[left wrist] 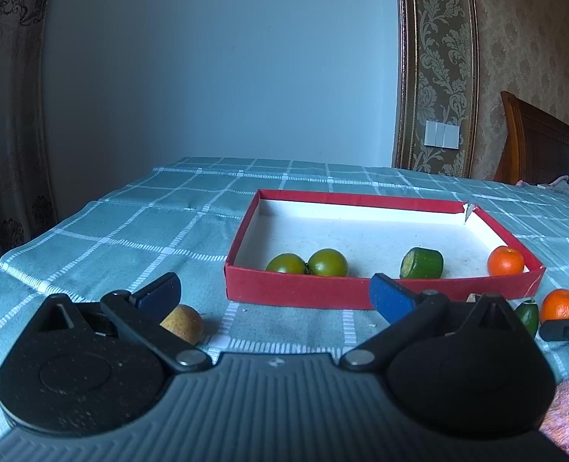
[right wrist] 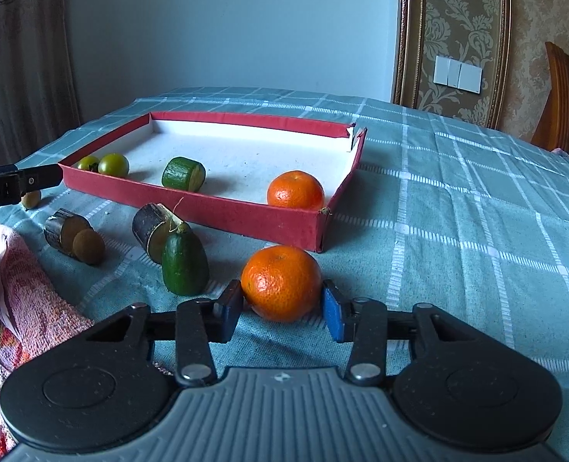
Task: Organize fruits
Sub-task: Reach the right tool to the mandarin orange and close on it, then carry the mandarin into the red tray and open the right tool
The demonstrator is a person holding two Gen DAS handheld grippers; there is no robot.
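The worktop carried a red box holding two green tomatoes, a cucumber piece and one orange in its near right corner. The left hand-held gripper stood wide open and empty before the box's near wall. The right hand-held gripper bracketed a second orange resting on the cloth just near the box; pad contact could not be confirmed.

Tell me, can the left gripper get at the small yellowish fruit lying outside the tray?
Probably yes. The left gripper is open, and the yellowish fruit lies on the tablecloth just beside its left finger, with nothing around it. It needs a small shift left.
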